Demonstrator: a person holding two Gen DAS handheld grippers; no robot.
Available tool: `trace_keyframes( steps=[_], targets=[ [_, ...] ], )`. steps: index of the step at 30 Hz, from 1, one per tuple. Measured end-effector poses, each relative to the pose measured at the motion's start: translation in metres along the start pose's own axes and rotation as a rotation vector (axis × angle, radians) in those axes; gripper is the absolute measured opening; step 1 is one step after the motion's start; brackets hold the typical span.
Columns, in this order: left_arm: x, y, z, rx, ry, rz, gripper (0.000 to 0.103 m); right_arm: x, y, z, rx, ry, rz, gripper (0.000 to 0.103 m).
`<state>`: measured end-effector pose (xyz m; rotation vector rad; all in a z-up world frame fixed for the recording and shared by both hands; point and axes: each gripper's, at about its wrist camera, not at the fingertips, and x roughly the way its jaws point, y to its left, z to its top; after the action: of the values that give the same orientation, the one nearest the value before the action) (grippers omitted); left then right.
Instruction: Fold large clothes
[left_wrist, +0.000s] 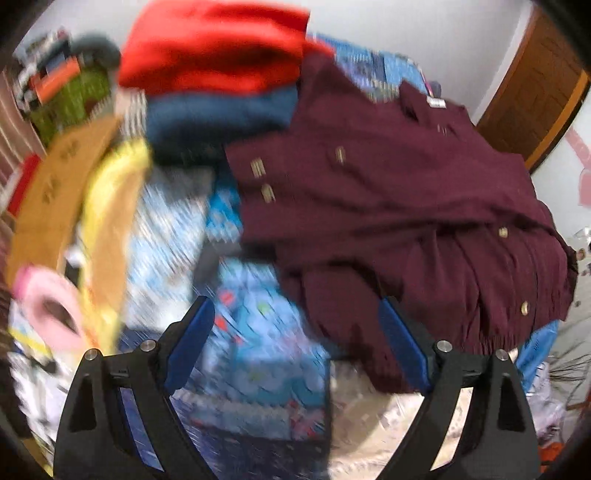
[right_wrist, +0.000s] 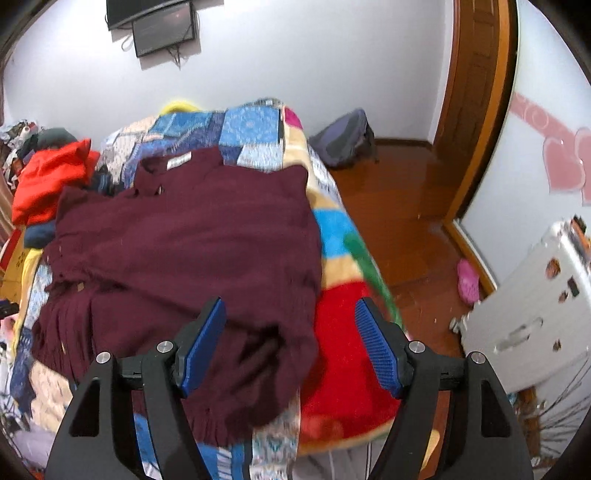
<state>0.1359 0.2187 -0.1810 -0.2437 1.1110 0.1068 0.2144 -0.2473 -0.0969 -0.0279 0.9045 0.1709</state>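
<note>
A maroon button-front garment (left_wrist: 388, 192) lies spread on the patchwork bedspread (left_wrist: 251, 314), collar and white label at the far end. My left gripper (left_wrist: 295, 326) hangs open over the bedspread at the garment's near left hem; its right finger overlaps the cloth, with nothing pinched. This view is motion-blurred. In the right wrist view the same garment (right_wrist: 184, 240) covers the bed (right_wrist: 251, 122). My right gripper (right_wrist: 291, 310) stands open above the rumpled near right corner, pads apart from the cloth.
A folded stack, red top (left_wrist: 214, 48) over a blue piece (left_wrist: 221, 114), sits far left. Mustard (left_wrist: 48, 206) and yellow (left_wrist: 110, 221) clothes lie left. Right of the bed: wooden floor (right_wrist: 406, 192), backpack (right_wrist: 343, 140), door (right_wrist: 476, 92), white plastic unit (right_wrist: 535, 295).
</note>
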Motion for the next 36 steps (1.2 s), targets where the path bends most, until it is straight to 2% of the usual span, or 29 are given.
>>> trace_keyframes(
  steps=[5, 10, 13, 17, 20, 21, 23, 24, 25, 26, 27, 28, 30, 36],
  targets=[
    [0.027, 0.0, -0.016, -0.074, 0.065, -0.087, 0.09, 0.006, -0.001, -0.025, 0.006, 0.066, 0.005, 0.069],
    [0.041, -0.007, -0.022, -0.102, 0.094, -0.156, 0.09, 0.017, -0.005, -0.046, 0.076, 0.134, 0.071, 0.069],
    [0.051, -0.016, -0.025, -0.1, 0.117, -0.178, 0.09, 0.027, -0.009, -0.055, 0.158, 0.178, 0.149, 0.069],
    [0.06, -0.02, -0.028, -0.132, 0.128, -0.219, 0.09, 0.042, -0.015, -0.06, 0.311, 0.211, 0.301, 0.069],
    [0.064, -0.021, -0.029, -0.17, 0.14, -0.304, 0.09, 0.045, -0.011, -0.061, 0.339, 0.212, 0.341, 0.067],
    [0.064, -0.022, -0.029, -0.17, 0.138, -0.307, 0.089, 0.045, -0.008, -0.06, 0.329, 0.205, 0.343, 0.064],
    [0.064, -0.029, -0.029, -0.149, 0.124, -0.3, 0.081, 0.045, -0.002, -0.059, 0.317, 0.204, 0.354, 0.052],
    [0.062, -0.033, -0.027, -0.132, 0.113, -0.306, 0.072, 0.045, 0.0, -0.058, 0.32, 0.2, 0.347, 0.05],
    [0.059, -0.036, -0.026, -0.122, 0.105, -0.313, 0.063, 0.044, 0.0, -0.058, 0.319, 0.195, 0.344, 0.042],
    [0.055, -0.04, -0.024, -0.111, 0.093, -0.315, 0.059, 0.044, -0.001, -0.059, 0.316, 0.187, 0.343, 0.033],
    [0.052, -0.043, -0.021, -0.099, 0.076, -0.298, 0.052, 0.042, -0.002, -0.056, 0.315, 0.173, 0.341, 0.028],
    [0.05, -0.046, -0.017, -0.085, 0.061, -0.275, 0.042, 0.038, -0.003, -0.054, 0.319, 0.158, 0.346, 0.017],
    [0.041, -0.049, -0.011, -0.055, 0.032, -0.242, 0.028, 0.036, -0.005, -0.046, 0.335, 0.137, 0.368, 0.014],
    [0.005, -0.046, 0.013, -0.065, -0.064, -0.302, 0.018, 0.03, -0.005, -0.017, 0.344, 0.078, 0.422, 0.01]
  ],
)
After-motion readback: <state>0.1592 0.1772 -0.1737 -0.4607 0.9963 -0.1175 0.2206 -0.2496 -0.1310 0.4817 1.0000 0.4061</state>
